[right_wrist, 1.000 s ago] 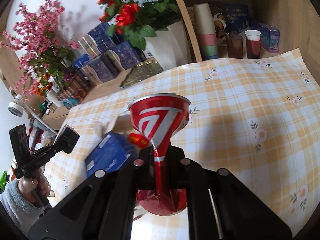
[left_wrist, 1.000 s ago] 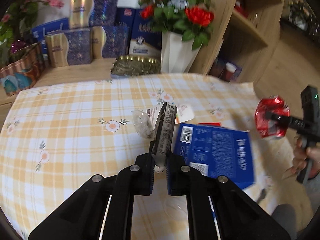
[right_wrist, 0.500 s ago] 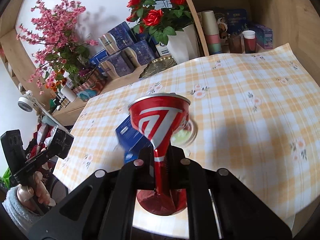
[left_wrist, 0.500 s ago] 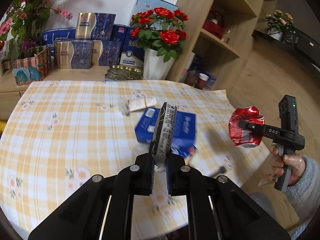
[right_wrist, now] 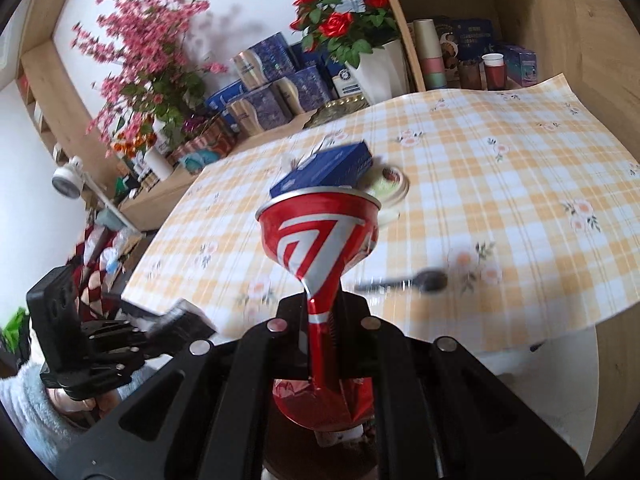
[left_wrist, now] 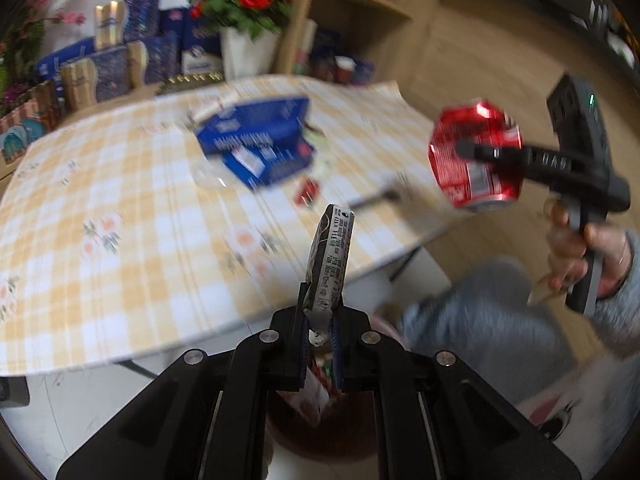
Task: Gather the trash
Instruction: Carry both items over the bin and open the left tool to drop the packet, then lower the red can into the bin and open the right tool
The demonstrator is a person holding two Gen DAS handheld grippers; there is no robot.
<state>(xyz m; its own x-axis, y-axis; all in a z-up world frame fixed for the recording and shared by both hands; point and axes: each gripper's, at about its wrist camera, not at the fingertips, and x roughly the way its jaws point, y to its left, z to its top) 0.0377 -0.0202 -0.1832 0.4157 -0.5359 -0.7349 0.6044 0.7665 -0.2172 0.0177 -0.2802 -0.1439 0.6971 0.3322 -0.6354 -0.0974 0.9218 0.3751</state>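
Trash is held in both grippers, off the near edge of the table (left_wrist: 120, 216) with its yellow checked cloth. Left gripper (left_wrist: 320, 332) has its fingers nearly together, pinching the lower end of a flattened dark wrapper (left_wrist: 332, 256) that stands up past the tips, its printed label side facing the camera. Below those fingers, beneath the table edge, a round dark-rimmed container shows with a scrap of red-and-white packaging inside (too blurred to say what kind). Right gripper (right_wrist: 324, 328) is likewise squeezed narrow on a crushed red can (right_wrist: 320, 240), clamped at its pinched waist so the can flares out above and below the fingers; in the left wrist view the same can (left_wrist: 476, 160) hangs out beyond the table's right edge, with the person's hand (left_wrist: 580, 248) on the gripper handle and a grey sleeve behind it.

On the table, towards its middle, lies a blue box (right_wrist: 324, 170), with a shallow round lid or dish (right_wrist: 386, 190) touching its right side. A black plastic spoon (right_wrist: 416, 282) lies near the table's front edge. A small red item (left_wrist: 306, 194) sits between box and front edge. Beyond the table's far side stand a white vase of red roses (right_wrist: 376, 68) and stacked blue-and-gold boxes (right_wrist: 276, 80).
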